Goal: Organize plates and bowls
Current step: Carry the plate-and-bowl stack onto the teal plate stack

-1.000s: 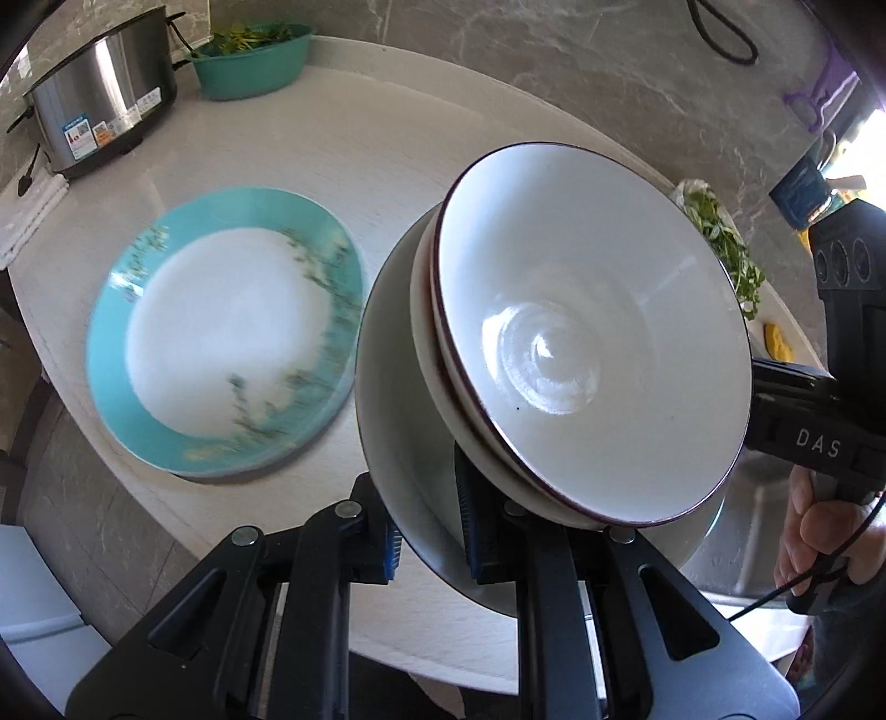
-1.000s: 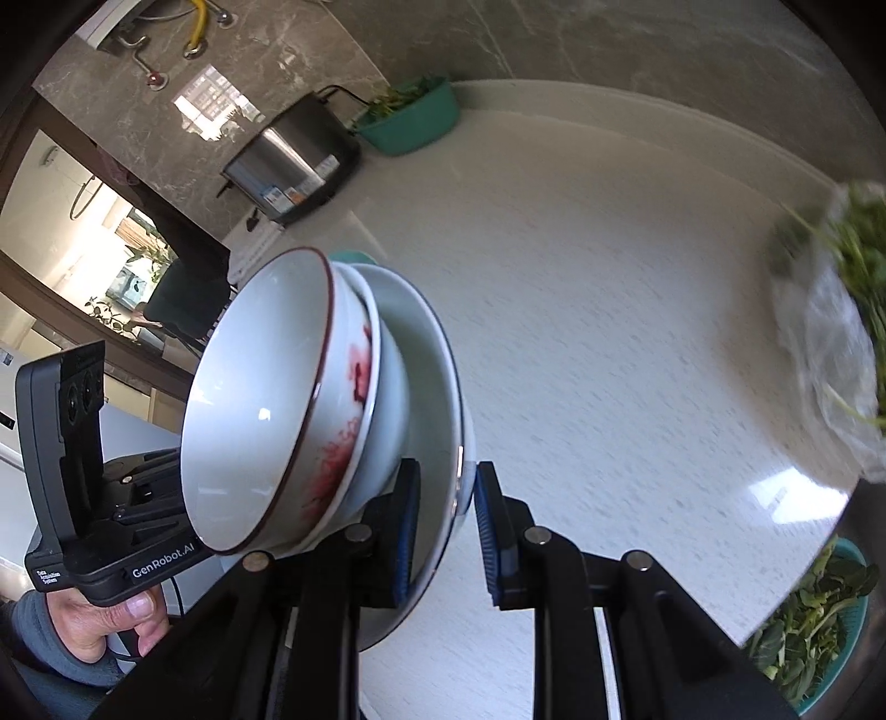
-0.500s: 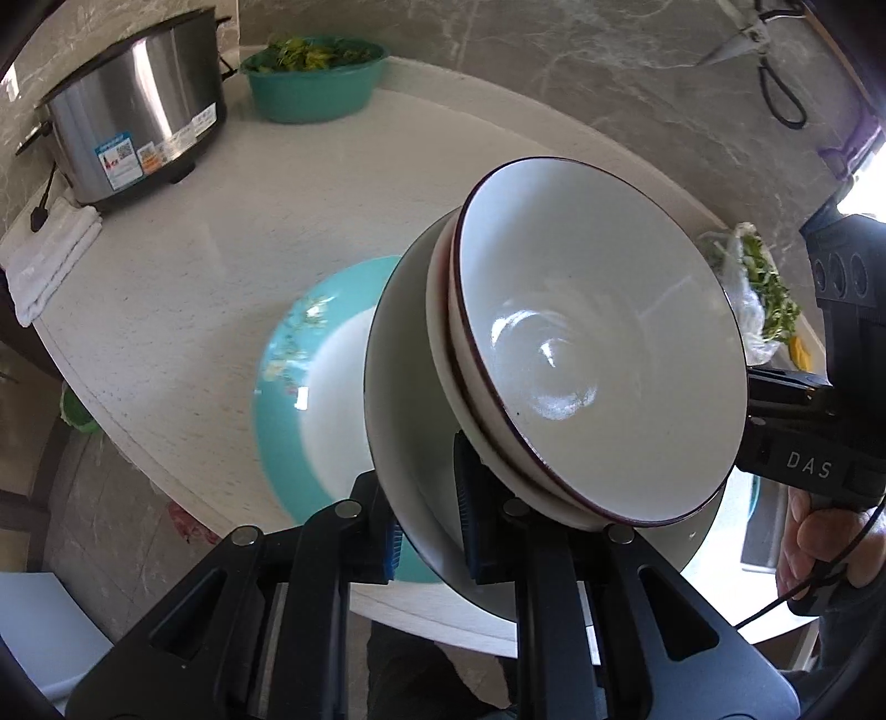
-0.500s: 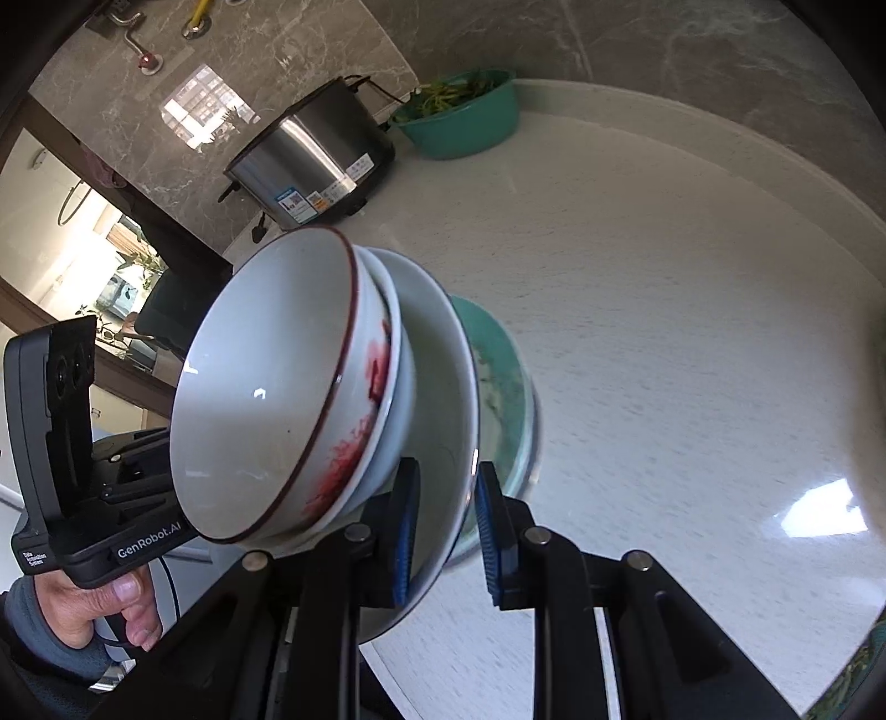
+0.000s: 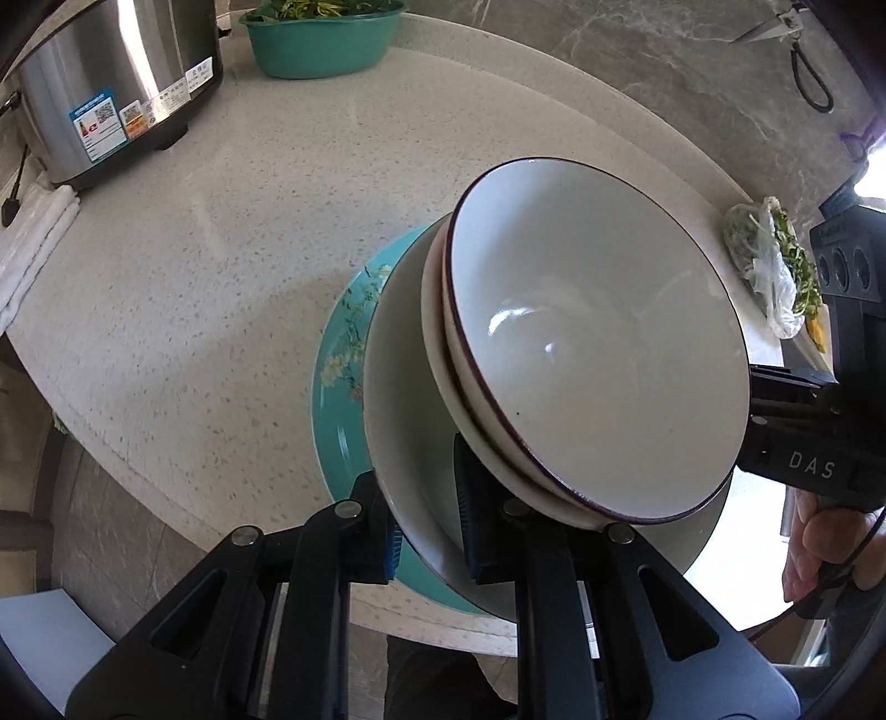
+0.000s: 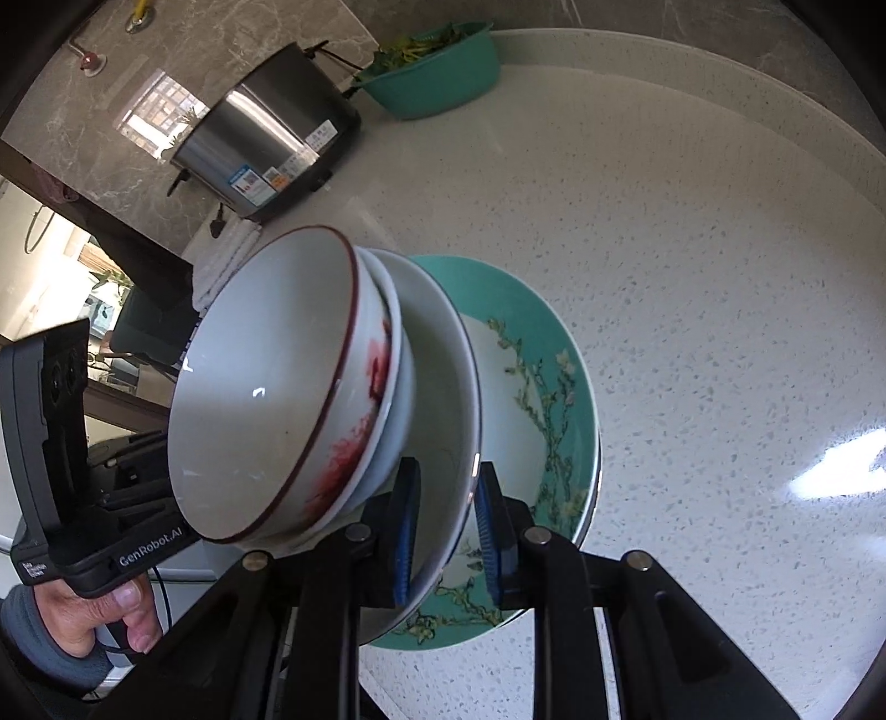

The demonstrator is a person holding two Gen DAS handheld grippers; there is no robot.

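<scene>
Both sets of jaws are clamped on the rim of the same white plate (image 5: pixel 410 443): the left gripper (image 5: pixel 423 531) pinches its near edge in its own view, and the right gripper (image 6: pixel 443 531) pinches the opposite edge, each blue pad pressed against the china. Nested on that plate are two bowls, a plain white bowl (image 6: pixel 401 387) underneath and a red-rimmed bowl (image 5: pixel 598 343) with a red floral pattern sitting inside it. The whole stack looks tilted in both views, though the fisheye lenses exaggerate that.

Just beyond and below the stack lies the teal floral plate (image 6: pixel 531 387), flat on the pale speckled surface (image 6: pixel 692 249). The stack hangs over it; whether it touches yet cannot be told.

Judging by this, the bowls are already gathered onto the white plate, and what remains is to settle that stack on the teal plate and let go.

Farther back stand a steel cooker (image 5: pixel 111 83) and a teal basin of greens (image 5: pixel 321 33).
</scene>
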